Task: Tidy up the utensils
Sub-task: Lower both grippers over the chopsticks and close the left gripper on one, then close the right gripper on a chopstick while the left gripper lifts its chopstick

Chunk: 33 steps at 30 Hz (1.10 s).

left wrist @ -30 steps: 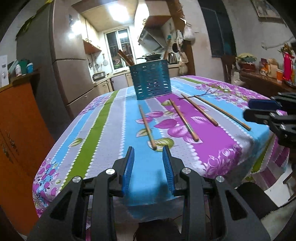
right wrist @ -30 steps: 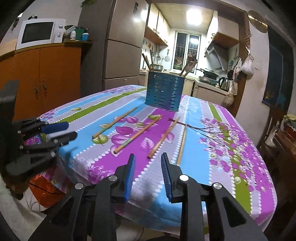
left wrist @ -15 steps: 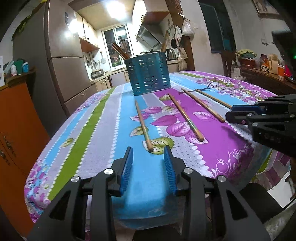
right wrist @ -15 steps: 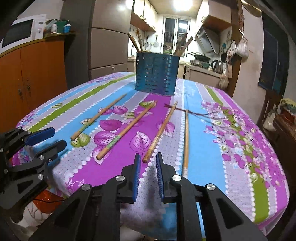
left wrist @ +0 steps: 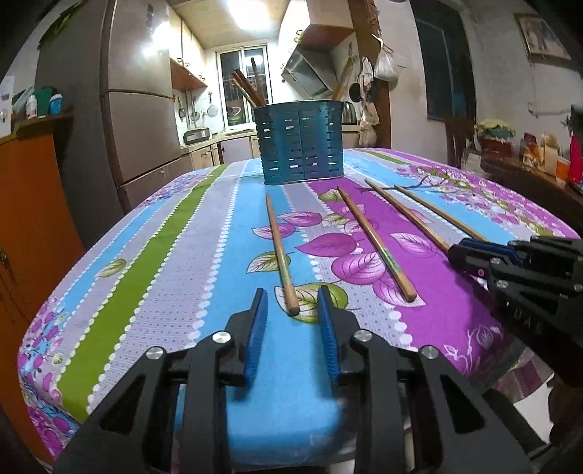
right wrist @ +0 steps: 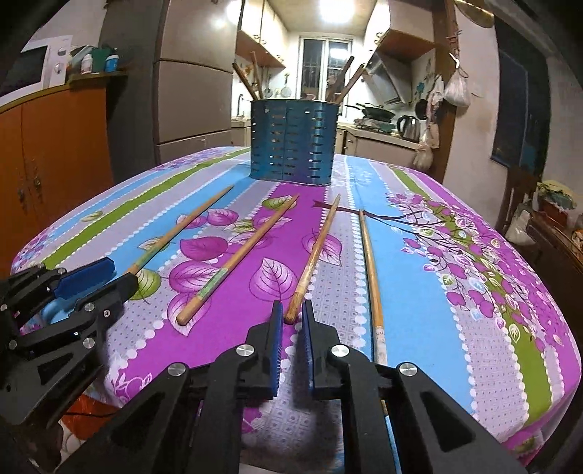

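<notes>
Four chopsticks lie fanned toward the blue utensil holder (left wrist: 301, 142), so the left gripper (left wrist: 291, 313), jaws closing yet open, straddles the leftmost chopstick (left wrist: 280, 251) while the right gripper (right wrist: 291, 321) narrows, not yet clamping, around the third chopstick (right wrist: 313, 255).

i find almost nothing here i can read. the one trace of lettering is on the black body of my right gripper (left wrist: 460, 255), seen from my left wrist camera — a few faint raised letters low on its side, something like "uas", too dim for me to be sure. the jars on the orange cabinet (right wrist: 54, 153) carry labels, but they are too small and blurred for me to make out a word. the white appliance (right wrist: 43, 69) beside them shows no legible marking — and the framed picture (left wrist: 543, 34) on the wall gives me no text either.
</notes>
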### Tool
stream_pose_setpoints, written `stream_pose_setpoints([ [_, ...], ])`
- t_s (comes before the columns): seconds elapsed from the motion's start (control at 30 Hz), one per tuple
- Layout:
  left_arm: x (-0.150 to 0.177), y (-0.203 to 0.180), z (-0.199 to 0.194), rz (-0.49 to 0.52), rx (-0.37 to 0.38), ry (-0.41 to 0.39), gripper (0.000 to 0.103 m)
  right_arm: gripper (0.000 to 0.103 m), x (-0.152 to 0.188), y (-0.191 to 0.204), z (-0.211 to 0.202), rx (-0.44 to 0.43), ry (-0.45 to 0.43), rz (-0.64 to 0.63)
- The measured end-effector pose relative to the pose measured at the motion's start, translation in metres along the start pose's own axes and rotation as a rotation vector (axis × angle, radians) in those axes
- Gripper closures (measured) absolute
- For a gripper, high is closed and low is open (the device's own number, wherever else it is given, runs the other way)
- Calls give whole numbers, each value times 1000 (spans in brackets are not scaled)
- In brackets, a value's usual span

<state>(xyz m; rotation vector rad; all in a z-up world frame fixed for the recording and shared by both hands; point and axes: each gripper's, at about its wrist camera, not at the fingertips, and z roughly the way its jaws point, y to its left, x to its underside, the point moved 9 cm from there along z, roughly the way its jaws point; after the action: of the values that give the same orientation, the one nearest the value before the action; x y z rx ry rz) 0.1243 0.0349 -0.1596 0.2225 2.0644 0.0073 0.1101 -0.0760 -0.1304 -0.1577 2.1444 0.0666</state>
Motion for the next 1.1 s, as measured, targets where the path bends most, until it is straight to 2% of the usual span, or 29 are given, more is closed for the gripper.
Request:
stream_pose_setpoints([
  [0.43, -3, 4, 7, -59, 31, -59, 96, 93, 2, -3, 0, 29, -19, 70],
  [0.87, -3, 7, 5, -67, 54, -54, 97, 96, 2, -13, -5, 13, 4, 127],
  [1.1, -10, 19, -17, -95, 55, -53, 98, 96, -11, -19, -38, 31, -61, 61],
])
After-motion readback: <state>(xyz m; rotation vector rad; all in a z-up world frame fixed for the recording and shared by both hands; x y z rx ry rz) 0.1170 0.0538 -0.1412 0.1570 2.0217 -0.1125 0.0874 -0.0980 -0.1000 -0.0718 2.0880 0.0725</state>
